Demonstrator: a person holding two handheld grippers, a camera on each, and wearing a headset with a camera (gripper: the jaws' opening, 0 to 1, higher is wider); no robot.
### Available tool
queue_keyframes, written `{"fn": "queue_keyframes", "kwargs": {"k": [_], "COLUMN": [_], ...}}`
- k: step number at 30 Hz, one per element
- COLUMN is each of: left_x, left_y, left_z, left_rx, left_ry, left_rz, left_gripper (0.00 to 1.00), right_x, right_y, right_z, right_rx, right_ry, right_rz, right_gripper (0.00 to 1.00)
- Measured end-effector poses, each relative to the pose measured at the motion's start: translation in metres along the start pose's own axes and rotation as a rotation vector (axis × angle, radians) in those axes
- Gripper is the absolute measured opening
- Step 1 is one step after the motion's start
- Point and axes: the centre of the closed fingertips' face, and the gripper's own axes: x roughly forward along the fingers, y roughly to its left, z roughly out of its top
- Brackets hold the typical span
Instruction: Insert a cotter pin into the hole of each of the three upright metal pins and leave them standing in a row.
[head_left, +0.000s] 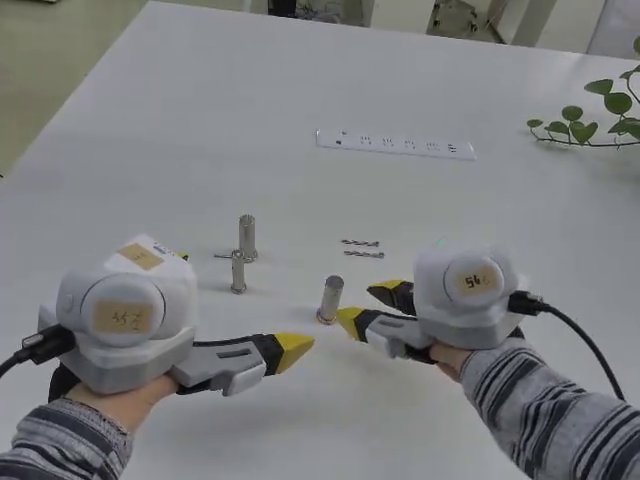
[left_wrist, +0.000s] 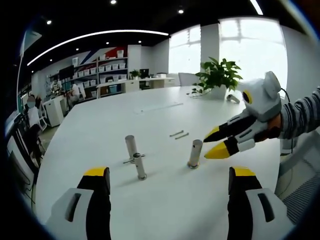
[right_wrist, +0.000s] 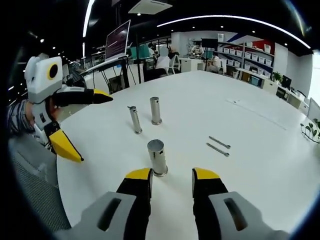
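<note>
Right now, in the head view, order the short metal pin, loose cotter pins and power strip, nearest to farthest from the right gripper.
From the right gripper:
1. Short metal pin, just left of its tips.
2. Loose cotter pins, beyond it.
3. Power strip, far back.

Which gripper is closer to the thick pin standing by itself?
Right. The right gripper sits open just beside the thick pin; the left gripper is farther back, nearer the person.
</note>
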Motion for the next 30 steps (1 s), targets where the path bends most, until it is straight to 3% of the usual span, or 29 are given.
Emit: {"fn": "queue_keyframes", "kwargs": {"k": [7, 17, 30], "left_x": [0.000, -0.001, -0.001], "left_y": [0.000, 0.003, 0.003], "left_z": [-0.001, -0.002, -0.003], "left_rx": [-0.004, -0.023, 0.017], "left_ry": [0.004, 0.006, 0.021], "left_rz": [0.000, 0.004, 0.014], "left_gripper": [0.98, 0.97, 0.95], "right_x": [0.002, 0.014, 0.033], "right_y": [-0.024, -0.052, -0.065], "right_z": [0.002, 0.008, 0.004], "right_rx": [-0.029, -0.132, -0.209], "right_ry": [0.045, 0.136, 0.257], "right_rz": [0.021, 0.062, 0.126], "right_gripper": [0.27, 0.25, 0.23]}}
